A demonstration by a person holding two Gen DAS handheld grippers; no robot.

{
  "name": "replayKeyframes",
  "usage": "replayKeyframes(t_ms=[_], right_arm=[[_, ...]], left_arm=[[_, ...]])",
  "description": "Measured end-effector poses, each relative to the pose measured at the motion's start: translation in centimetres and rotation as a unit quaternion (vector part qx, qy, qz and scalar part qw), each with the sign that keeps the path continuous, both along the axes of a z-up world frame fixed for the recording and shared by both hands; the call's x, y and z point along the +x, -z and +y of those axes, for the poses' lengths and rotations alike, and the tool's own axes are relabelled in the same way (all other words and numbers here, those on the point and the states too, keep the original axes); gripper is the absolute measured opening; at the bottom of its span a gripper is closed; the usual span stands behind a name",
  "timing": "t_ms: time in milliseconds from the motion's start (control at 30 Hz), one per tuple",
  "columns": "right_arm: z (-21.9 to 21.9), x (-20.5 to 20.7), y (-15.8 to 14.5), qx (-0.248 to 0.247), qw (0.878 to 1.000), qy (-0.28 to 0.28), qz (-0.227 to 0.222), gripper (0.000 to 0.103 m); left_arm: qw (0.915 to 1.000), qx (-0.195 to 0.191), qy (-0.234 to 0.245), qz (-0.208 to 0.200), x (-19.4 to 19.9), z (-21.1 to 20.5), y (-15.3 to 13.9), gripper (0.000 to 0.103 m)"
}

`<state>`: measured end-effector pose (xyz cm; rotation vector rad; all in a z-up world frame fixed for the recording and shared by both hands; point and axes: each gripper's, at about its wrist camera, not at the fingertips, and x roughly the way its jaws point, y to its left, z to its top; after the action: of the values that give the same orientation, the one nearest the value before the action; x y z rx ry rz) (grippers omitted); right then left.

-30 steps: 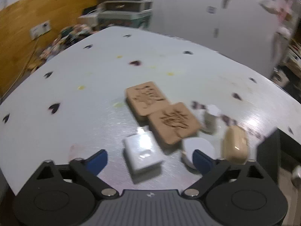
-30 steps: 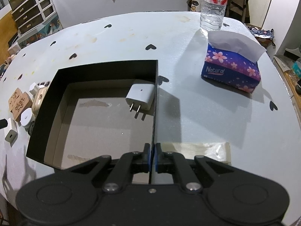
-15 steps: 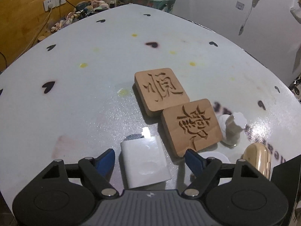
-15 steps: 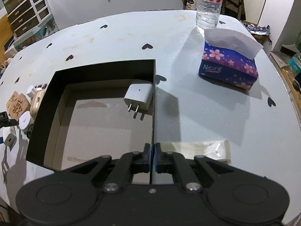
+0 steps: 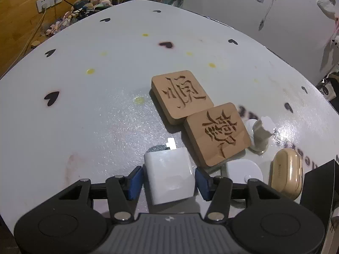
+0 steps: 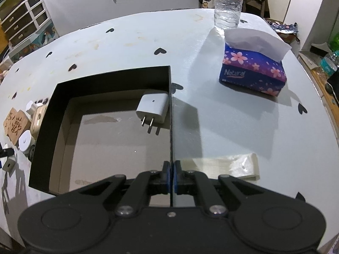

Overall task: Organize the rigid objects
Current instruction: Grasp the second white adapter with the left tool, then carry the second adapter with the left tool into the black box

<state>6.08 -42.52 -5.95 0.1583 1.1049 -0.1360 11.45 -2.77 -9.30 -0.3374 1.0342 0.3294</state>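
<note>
One charger (image 6: 153,107) already lies in the black box (image 6: 50,114); we're on the second. Our left gripper (image 5: 168,180) has just been closing around the white power adapter (image 5: 169,178) on the table (image 5: 84,116), just beside the nearer carved wooden block (image 5: 217,133). Blue pads look at or almost at its sides; firm contact we can't confirm. Right gripper (image 6: 170,177) is clamped on the box's right wall, steadying it. Next, we judge: finish the squeeze, lift clear of the block, carry it to the box.

White wall (image 5: 222,2), wood-panel wall (image 5: 14,10) w/ socket (image 5: 48,1), drawer unit (image 6: 20,24), cabinets (image 6: 305,4)
</note>
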Motion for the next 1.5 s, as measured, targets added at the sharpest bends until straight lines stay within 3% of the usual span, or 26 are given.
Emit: replayKeyframes(t_ms=[233,467,600,867,1200,1500], right_arm=[[0.3,0.1,0.1,-0.007,1.0,0.014,0.001,0.003],[0.6,-0.1,0.3,-0.017,1.0,0.023,-0.004,0.003],[0.8,0.0,0.2,-0.02,0.999,0.025,-0.002,0.003],[0.9,0.0,0.1,-0.026,0.999,0.024,-0.001,0.003],[0.7,0.1,0.2,-0.02,1.0,0.019,0.002,0.003],[0.6,0.0,0.2,-0.012,1.0,0.018,0.003,0.003]], left_arm=[[0.9992,0.025,0.028,0.011,1.2,-0.2,0.0,0.052],[0.9975,0.012,0.069,0.007,0.8,0.4,-0.3,0.051],[0.9952,0.021,0.096,-0.01,0.2,0.0,-1.5,0.049],[0.9874,0.002,0.151,-0.048,-0.2,-3.1,-4.5,0.048],[0.9663,-0.042,0.244,-0.072,1.1,-9.0,-7.2,0.048],[0.936,-0.087,0.334,-0.068,2.5,-16.7,-8.1,0.048]])
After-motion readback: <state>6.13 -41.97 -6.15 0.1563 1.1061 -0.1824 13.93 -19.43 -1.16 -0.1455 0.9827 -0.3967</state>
